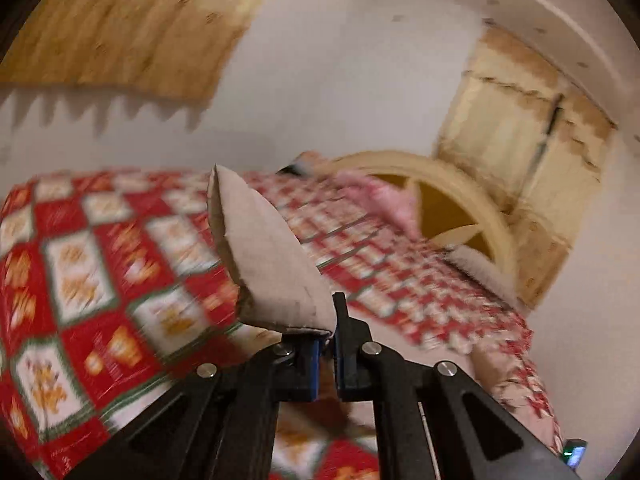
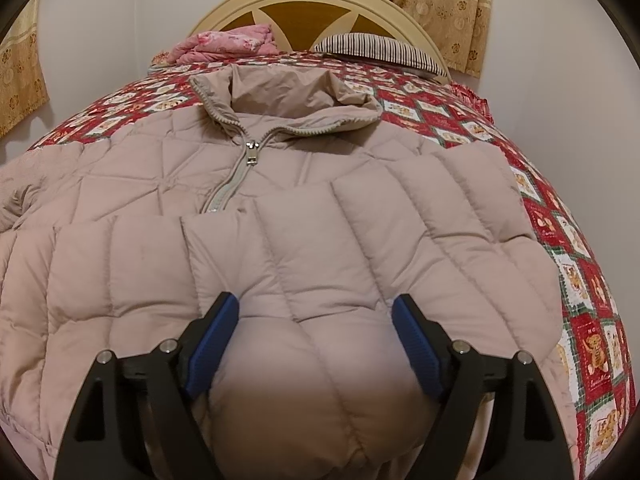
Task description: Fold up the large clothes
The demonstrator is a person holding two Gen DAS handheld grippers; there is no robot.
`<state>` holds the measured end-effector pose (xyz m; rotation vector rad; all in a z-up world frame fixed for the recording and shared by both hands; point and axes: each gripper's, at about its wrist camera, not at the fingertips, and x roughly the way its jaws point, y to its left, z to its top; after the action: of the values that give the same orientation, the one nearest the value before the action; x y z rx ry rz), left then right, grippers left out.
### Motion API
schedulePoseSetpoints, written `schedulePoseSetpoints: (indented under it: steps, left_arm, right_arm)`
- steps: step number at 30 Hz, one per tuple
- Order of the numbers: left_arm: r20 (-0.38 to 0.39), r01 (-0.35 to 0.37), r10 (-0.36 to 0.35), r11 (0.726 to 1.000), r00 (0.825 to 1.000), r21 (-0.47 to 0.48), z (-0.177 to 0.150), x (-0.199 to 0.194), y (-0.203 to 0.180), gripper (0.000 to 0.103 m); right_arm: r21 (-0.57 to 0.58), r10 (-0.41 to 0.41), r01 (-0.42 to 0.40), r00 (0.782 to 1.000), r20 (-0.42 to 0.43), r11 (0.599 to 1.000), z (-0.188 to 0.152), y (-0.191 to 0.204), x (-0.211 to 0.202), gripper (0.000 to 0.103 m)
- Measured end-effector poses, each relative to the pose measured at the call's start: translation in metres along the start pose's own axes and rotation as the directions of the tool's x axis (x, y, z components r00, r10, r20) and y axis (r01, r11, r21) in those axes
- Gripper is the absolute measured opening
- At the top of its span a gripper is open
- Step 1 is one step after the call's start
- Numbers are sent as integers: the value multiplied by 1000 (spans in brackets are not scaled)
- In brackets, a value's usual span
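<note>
Jacket (image 2: 280,208) sprawled front-up across the bed (image 2: 576,280), collar toward the headboard (image 2: 312,0) at twelve o'clock, zip done most of the way up! One sleeve (image 2: 400,216) lies folded across the chest, running from two o'clock down toward eight, likely laid there to narrow the bulk before the body gets folded. Right claw (image 2: 316,344) sits low over the sleeve's end, jaws spread wide and gripping nothing, the puffy fabric bulging up between them; looks like it's pressing the padding flat or has let go. Over on the other side, the left claw (image 1: 330,344) is clenched tight on a cuff or sleeve end (image 1: 264,256), lifting it clear above the red patchwork quilt (image 1: 80,264). That view's blurred, so it's on the move. My guess: the second sleeve comes across next.
</note>
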<state>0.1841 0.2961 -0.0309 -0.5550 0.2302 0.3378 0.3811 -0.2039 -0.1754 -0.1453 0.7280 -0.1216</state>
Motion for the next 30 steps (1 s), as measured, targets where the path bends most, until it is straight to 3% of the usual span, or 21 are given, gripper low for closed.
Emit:
schedulePoseSetpoints:
  steps: [4, 7, 11, 14, 18, 21, 25, 30]
  left_arm:
    - [46, 115, -121, 987, 992, 111, 17, -11, -58, 5]
    - [24, 203, -212, 959, 977, 199, 17, -11, -104, 5]
    - [-43, 331, -334, 894, 942, 302, -2, -7, -165, 5]
    - [-99, 402, -395, 834, 913, 377, -34, -1, -210, 5]
    - [-199, 458, -412, 788, 889, 413, -85, 14, -258, 5]
    - [-277, 483, -398, 760, 875, 435, -129, 31, -284, 5]
    - [-361, 496, -352, 715, 864, 493, -180, 48, -302, 5]
    - [-446, 501, -266, 648, 854, 574, -232, 47, -322, 6]
  right_arm:
    - [0, 0, 0, 1000, 0, 1000, 0, 0, 0, 83]
    - [-1, 8, -8, 1000, -7, 1000, 1, 0, 1, 83]
    - [89, 163, -159, 986, -39, 983, 9, -22, -7, 83]
    - [159, 230, -232, 973, 30, 960, 12, -42, -36, 84]
    - [200, 232, -256, 963, 136, 946, 10, -68, -70, 91]
    - [236, 216, -252, 962, 169, 938, 5, -86, -78, 91]
    - [265, 163, -212, 967, 195, 941, -3, -102, -82, 91]
    - [361, 120, -199, 965, 231, 911, -15, -131, -85, 91]
